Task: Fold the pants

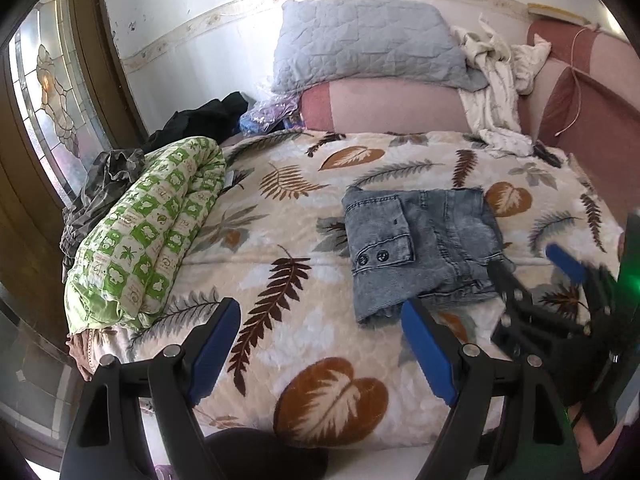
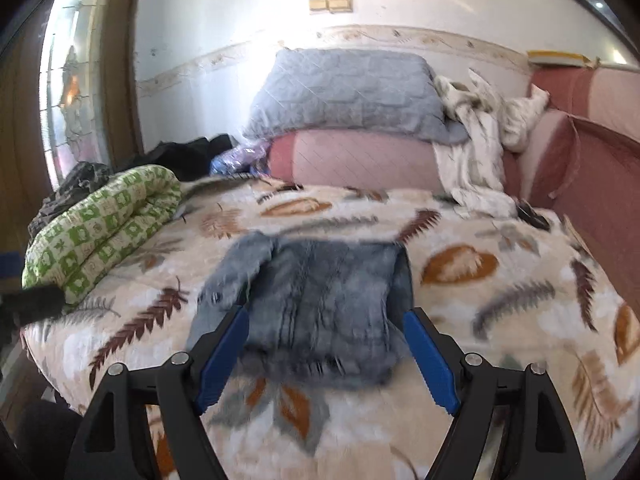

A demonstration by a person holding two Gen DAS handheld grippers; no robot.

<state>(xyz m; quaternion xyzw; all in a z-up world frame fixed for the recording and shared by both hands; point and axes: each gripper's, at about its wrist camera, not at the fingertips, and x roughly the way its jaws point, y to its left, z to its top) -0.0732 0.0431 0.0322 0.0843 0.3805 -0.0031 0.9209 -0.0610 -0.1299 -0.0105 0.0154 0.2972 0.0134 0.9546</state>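
A pair of washed grey-blue jeans (image 1: 420, 244) lies folded into a compact rectangle on the leaf-patterned blanket (image 1: 288, 216), a buttoned pocket flap on top. My left gripper (image 1: 320, 320) hangs open over bare blanket, left of and nearer than the jeans, nothing between its blue pads. In the right wrist view the jeans (image 2: 320, 304) are blurred and lie straight ahead. My right gripper (image 2: 324, 328) stands open with its fingers on either side of the jeans' near edge, above the cloth and not pressing on it. The right gripper (image 1: 536, 264) also shows at the left view's right edge.
A rolled green-and-white quilt (image 1: 152, 232) lies along the bed's left side, dark clothes (image 1: 200, 120) behind it. A grey quilted pillow (image 1: 368, 48) and a crumpled white cloth (image 1: 500, 80) rest on the pink headboard cushions (image 1: 380, 108). A stained-glass door (image 1: 52, 92) stands at left.
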